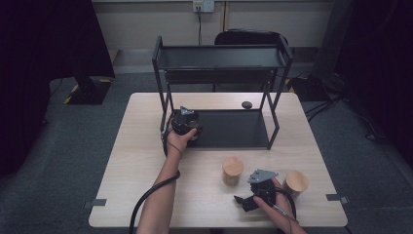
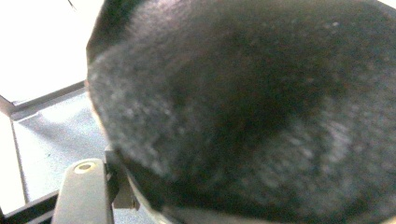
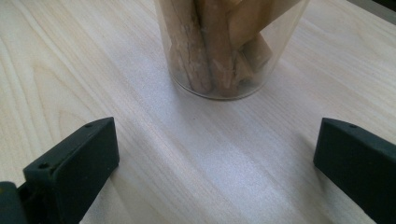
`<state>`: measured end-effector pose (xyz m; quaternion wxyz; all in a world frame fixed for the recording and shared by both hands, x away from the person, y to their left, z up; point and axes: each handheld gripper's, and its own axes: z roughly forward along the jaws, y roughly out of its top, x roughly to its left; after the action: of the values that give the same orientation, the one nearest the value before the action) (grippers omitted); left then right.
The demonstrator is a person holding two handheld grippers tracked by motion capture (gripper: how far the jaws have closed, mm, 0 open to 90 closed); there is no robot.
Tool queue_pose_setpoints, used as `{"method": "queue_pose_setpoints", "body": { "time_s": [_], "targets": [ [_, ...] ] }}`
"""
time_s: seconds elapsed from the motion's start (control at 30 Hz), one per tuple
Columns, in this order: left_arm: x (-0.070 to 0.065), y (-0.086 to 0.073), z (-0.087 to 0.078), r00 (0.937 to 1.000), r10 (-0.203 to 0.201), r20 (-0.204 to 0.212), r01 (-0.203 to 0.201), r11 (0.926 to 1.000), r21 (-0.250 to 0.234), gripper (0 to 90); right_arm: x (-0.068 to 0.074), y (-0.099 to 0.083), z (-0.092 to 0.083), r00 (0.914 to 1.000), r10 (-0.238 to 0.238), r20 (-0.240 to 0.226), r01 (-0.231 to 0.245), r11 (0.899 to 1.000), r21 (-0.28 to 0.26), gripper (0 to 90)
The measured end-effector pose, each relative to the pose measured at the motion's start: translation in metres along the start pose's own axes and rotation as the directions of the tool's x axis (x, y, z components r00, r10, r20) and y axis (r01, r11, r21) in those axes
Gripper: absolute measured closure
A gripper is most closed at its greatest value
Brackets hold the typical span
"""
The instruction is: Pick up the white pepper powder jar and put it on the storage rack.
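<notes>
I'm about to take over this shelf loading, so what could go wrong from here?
The left gripper holds a jar at the left end of the black rack's lower shelf, close to the upright post; it could knock the post or land on the shelf's edge. The right gripper, jaws open, faces the clear jar of wooden sticks; pushing in off-centre could tip it.

No readable text, label, brand, number or sign appears on anything in these views.

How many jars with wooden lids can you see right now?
2 in plain sight: one jar near the table's middle, one jar by the right gripper. The left gripper, at the rack's lower shelf, holds something, possibly a third.
</notes>
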<state>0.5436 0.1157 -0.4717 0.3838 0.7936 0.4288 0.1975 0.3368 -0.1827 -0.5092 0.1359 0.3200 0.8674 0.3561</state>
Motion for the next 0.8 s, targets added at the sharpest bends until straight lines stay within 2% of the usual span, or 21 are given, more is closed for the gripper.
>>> {"method": "queue_pose_setpoints", "body": {
  "time_s": [0.07,0.53,0.8],
  "targets": [
    [-0.0001,-0.0008,0.0007,0.9999,-0.016,0.000,0.016,0.9998,-0.009,30.7,0.0000,0.0000,0.0000,1.0000,0.000,0.000,0.000,1.000,0.000,0.0],
    [0.0009,-0.0028,0.0023,0.9997,-0.020,-0.013,0.020,0.9995,-0.026,30.5,0.0000,0.0000,0.0000,1.0000,0.000,0.000,0.000,1.000,0.000,0.0],
    [0.0009,-0.0032,0.0030,0.9988,-0.049,-0.009,0.048,0.9984,-0.030,29.9,0.0000,0.0000,0.0000,1.0000,0.000,0.000,0.000,1.000,0.000,0.0]
  ]
}}
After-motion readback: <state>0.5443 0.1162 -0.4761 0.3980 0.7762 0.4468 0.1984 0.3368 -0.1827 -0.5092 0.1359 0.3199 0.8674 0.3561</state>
